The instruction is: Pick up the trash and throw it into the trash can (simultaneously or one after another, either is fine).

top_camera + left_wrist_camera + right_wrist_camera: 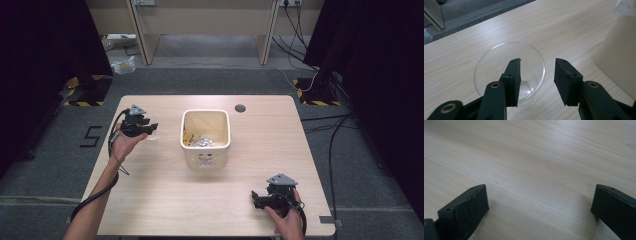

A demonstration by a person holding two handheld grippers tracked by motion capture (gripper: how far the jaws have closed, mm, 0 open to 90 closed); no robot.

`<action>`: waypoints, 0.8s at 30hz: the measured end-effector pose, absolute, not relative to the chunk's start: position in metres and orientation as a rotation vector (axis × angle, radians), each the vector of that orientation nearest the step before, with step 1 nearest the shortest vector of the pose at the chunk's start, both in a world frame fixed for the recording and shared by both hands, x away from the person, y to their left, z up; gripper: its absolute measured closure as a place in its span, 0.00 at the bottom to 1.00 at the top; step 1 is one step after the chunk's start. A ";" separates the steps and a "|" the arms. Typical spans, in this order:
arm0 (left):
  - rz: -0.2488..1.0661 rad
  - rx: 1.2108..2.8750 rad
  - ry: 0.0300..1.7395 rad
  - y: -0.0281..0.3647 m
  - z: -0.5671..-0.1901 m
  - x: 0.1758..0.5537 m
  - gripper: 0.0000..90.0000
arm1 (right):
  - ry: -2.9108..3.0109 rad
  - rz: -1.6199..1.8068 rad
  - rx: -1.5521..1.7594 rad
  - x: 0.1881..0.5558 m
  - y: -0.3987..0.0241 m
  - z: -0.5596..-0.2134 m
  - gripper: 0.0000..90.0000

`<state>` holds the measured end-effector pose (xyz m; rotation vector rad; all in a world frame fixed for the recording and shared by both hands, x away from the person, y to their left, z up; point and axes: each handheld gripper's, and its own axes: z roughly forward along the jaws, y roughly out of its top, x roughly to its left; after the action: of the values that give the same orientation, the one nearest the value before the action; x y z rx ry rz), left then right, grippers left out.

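Pale wood table (165, 200) carrying my work: clear plastic cup (509, 72) standing upright at left, cream bin (205, 137) sitting mid-table just beside it.

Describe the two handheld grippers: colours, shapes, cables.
Both the left gripper and the right gripper are black, each topped by a grey three-cornered plate and trailing a black cable. Their jaws end in flat black rectangular pads with small screw holes. The forearms are bare.

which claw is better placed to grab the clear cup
Left. The left claw already straddles the clear cup's rim, one jaw inside, one outside. The right claw sits open over bare table.
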<state>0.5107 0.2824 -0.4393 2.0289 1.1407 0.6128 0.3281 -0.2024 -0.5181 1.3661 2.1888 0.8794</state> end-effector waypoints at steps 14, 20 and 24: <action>0.666 2.077 1.126 0.278 -0.447 0.513 0.88 | 2.188 0.880 1.366 0.328 -0.202 -0.518 0.01; 0.667 2.084 1.124 0.279 -0.445 0.511 0.91 | 2.188 0.880 1.367 0.328 -0.202 -0.518 0.01; 0.671 2.083 1.121 0.280 -0.442 0.509 0.93 | 2.190 0.879 1.367 0.328 -0.202 -0.518 0.01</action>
<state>0.5092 0.2800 -0.4416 2.0826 1.1213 0.6707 0.3281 -0.2024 -0.5180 1.3666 2.1896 0.8787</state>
